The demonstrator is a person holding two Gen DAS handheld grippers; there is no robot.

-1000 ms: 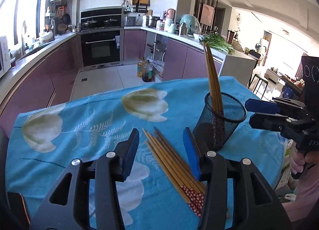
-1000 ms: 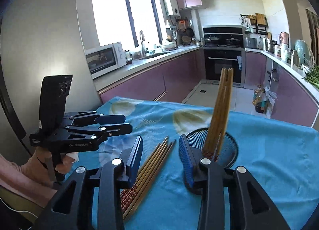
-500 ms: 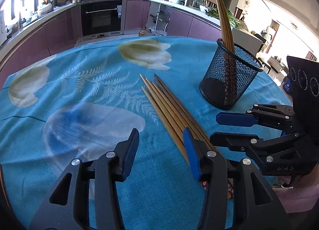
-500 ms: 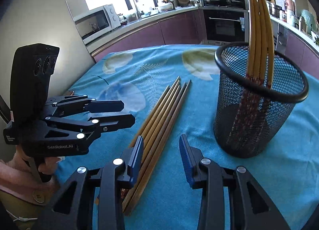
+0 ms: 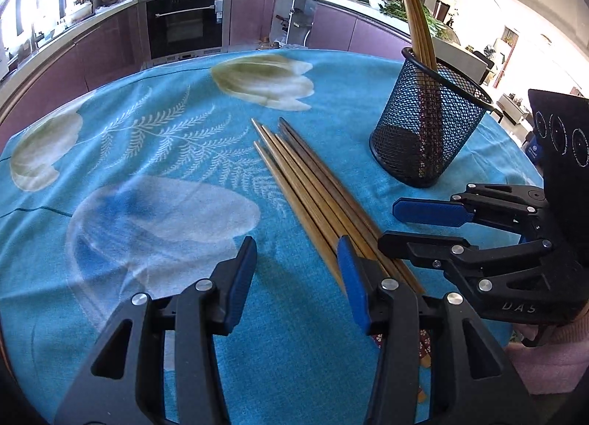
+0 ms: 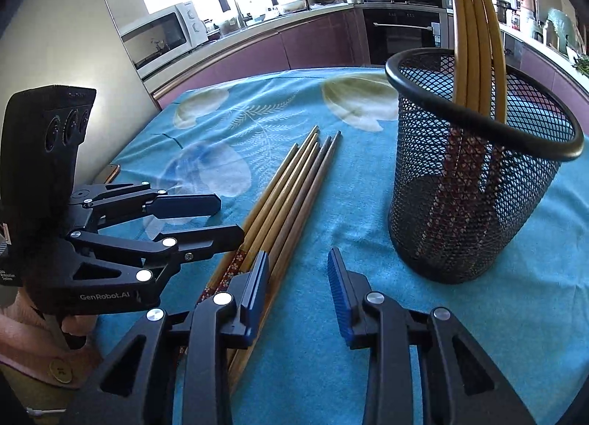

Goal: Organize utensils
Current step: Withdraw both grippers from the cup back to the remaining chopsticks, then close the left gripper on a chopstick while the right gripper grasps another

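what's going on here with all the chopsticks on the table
A person holds a set of tongs in each hand over a bundle of loose wooden chopsticks on the blue flowered tablecloth. Left tongs and right tongs are both open, gripping nothing. A few chopsticks already stand in the black mesh cup.

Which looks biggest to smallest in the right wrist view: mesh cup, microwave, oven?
1. mesh cup, by far the largest, but it stands nearest the camera.
2. microwave.
3. oven, about the same as the microwave; both are far off, so their order is unsure.
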